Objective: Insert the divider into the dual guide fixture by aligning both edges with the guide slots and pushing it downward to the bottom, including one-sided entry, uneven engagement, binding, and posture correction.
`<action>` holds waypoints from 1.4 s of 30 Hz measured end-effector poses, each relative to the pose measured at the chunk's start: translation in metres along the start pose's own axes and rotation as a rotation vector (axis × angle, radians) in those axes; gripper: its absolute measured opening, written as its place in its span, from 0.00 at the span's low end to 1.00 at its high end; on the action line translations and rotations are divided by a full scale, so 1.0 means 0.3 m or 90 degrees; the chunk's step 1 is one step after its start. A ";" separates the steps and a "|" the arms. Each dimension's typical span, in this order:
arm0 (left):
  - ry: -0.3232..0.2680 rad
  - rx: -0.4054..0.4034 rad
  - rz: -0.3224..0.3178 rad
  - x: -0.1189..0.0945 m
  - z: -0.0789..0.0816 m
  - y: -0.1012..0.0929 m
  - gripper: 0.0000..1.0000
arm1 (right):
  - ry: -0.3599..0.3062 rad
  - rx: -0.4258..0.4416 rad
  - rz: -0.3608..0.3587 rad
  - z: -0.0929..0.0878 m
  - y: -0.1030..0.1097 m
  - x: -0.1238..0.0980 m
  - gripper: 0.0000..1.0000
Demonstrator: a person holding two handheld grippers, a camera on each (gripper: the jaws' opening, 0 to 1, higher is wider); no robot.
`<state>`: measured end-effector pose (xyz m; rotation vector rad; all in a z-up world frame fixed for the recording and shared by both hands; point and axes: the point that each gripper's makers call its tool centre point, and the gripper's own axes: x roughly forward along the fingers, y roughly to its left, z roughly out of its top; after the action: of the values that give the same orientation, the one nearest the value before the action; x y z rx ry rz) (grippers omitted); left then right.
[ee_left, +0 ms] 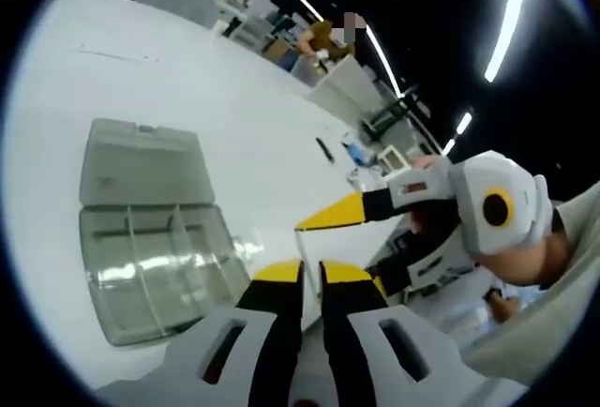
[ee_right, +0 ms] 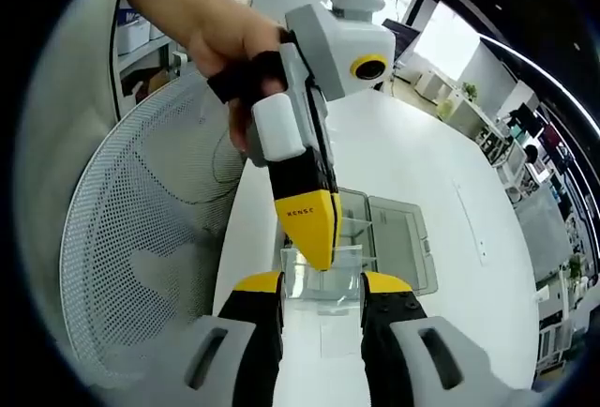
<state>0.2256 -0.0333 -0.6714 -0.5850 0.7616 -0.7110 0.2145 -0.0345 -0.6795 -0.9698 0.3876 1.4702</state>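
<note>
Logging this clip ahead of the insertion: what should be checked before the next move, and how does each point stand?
1. Lid of the clear box open: ok.
2. Clear piece, apparently the divider, between the right tongs: ok; firm grip: cannot tell.
3. Left tongs empty, tips close together: ok.
4. Piece above the box's slots: not ok; the box lies farther along the table.
5. Piece level: cannot tell, since its edges are too faint.
</note>
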 end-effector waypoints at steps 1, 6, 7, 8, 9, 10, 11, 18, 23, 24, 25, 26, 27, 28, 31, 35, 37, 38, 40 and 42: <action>0.002 -0.002 0.002 -0.001 -0.003 0.002 0.02 | -0.002 0.000 -0.001 0.002 0.000 0.000 0.27; 0.003 -0.006 0.002 -0.001 -0.006 0.005 0.01 | -0.002 -0.004 -0.003 0.007 -0.001 -0.001 0.27; 0.003 -0.007 0.002 -0.001 -0.006 0.005 0.01 | -0.001 -0.004 -0.003 0.006 0.000 -0.001 0.27; 0.004 -0.007 0.002 -0.001 -0.006 0.005 0.01 | -0.002 -0.004 -0.003 0.006 0.000 -0.002 0.27; 0.004 -0.009 0.002 -0.001 -0.006 0.004 0.01 | -0.002 -0.005 -0.004 0.006 0.000 -0.003 0.27; 0.004 -0.010 0.001 0.000 -0.006 0.003 0.01 | -0.002 -0.004 -0.004 0.006 0.000 -0.005 0.27; 0.004 -0.010 0.001 0.000 -0.006 0.002 0.01 | -0.002 -0.004 -0.005 0.005 0.001 -0.006 0.27; 0.002 -0.047 -0.005 0.000 -0.010 0.007 0.00 | 0.001 -0.008 -0.008 0.004 0.002 -0.011 0.27; 0.001 -0.057 -0.007 -0.002 -0.013 0.007 0.00 | 0.003 -0.012 -0.009 0.007 0.006 -0.010 0.28; 0.000 -0.061 -0.007 -0.002 -0.014 0.007 0.00 | 0.005 -0.014 -0.009 0.007 0.006 -0.009 0.28; 0.000 -0.063 -0.007 -0.003 -0.013 0.007 0.00 | 0.006 -0.015 -0.010 0.007 0.006 -0.009 0.28; -0.002 -0.068 -0.008 -0.004 -0.013 0.006 0.00 | 0.007 -0.020 -0.012 0.009 0.005 -0.009 0.28; -0.004 -0.070 -0.008 -0.005 -0.011 0.007 0.00 | 0.007 -0.023 -0.014 0.010 0.004 -0.010 0.28; -0.008 -0.076 -0.009 -0.006 -0.007 0.006 0.00 | 0.008 -0.026 -0.016 0.011 0.002 -0.011 0.28; -0.015 -0.082 -0.009 -0.008 -0.002 0.005 0.00 | 0.008 -0.034 -0.022 0.015 -0.005 -0.014 0.29; -0.018 -0.078 -0.010 -0.007 0.001 0.007 0.00 | 0.008 -0.028 -0.024 0.016 -0.014 -0.017 0.29; -0.017 -0.076 -0.011 -0.005 0.000 0.008 0.00 | 0.003 -0.022 -0.023 0.018 -0.016 -0.019 0.30; -0.016 -0.074 -0.011 -0.004 -0.001 0.009 0.00 | 0.004 -0.021 -0.025 0.016 -0.020 -0.021 0.30; -0.016 -0.069 -0.012 -0.004 -0.001 0.012 0.00 | 0.001 -0.018 -0.026 0.017 -0.025 -0.026 0.30; -0.015 -0.059 -0.013 -0.004 -0.001 0.015 0.00 | -0.001 -0.010 -0.024 0.014 -0.030 -0.029 0.29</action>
<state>0.2262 -0.0297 -0.6744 -0.6854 0.7704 -0.6886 0.2205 -0.0354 -0.6676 -0.9830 0.3552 1.4422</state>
